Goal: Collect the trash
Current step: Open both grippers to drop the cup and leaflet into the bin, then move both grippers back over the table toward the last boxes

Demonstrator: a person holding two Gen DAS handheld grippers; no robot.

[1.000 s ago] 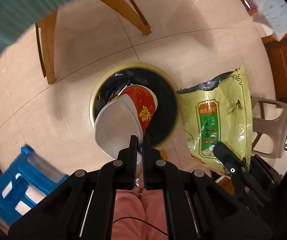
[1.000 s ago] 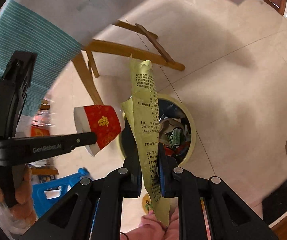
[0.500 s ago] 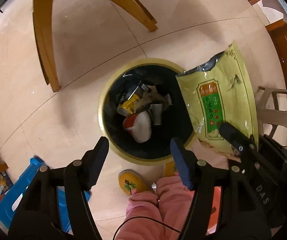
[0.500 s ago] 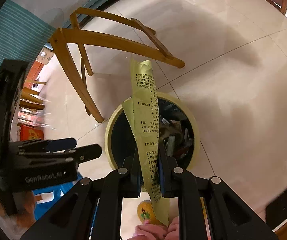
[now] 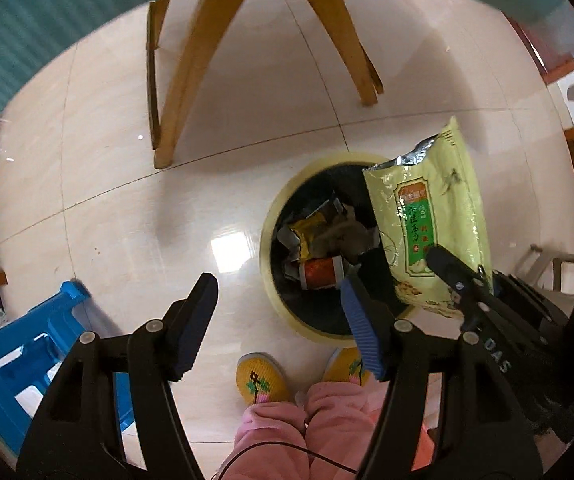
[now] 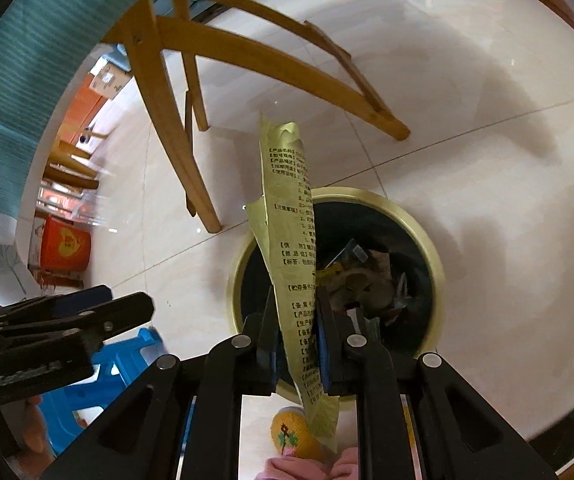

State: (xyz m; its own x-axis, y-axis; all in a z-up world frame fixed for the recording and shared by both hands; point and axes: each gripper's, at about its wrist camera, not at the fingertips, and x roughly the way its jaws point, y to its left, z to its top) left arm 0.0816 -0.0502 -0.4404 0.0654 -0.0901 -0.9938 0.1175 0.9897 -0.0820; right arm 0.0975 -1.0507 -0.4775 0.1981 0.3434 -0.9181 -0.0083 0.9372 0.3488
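Right gripper (image 6: 298,344) clamps the green packet (image 6: 293,248) upright — bin (image 6: 419,224) directly below; left gripper (image 5: 275,320) spread wide, empty.

A home, prob. a dining/living rm: glossy cream tile floor (image 5: 127,208), wooden chair legs (image 5: 191,64) at the far side, blue plastic stool (image 5: 11,364) near left, round bin (image 6: 435,264) w/ household wrappers. Person's pink trousers (image 5: 307,428) and yellow embroidered slippers (image 5: 261,378) near; red box (image 6: 65,246) far left.
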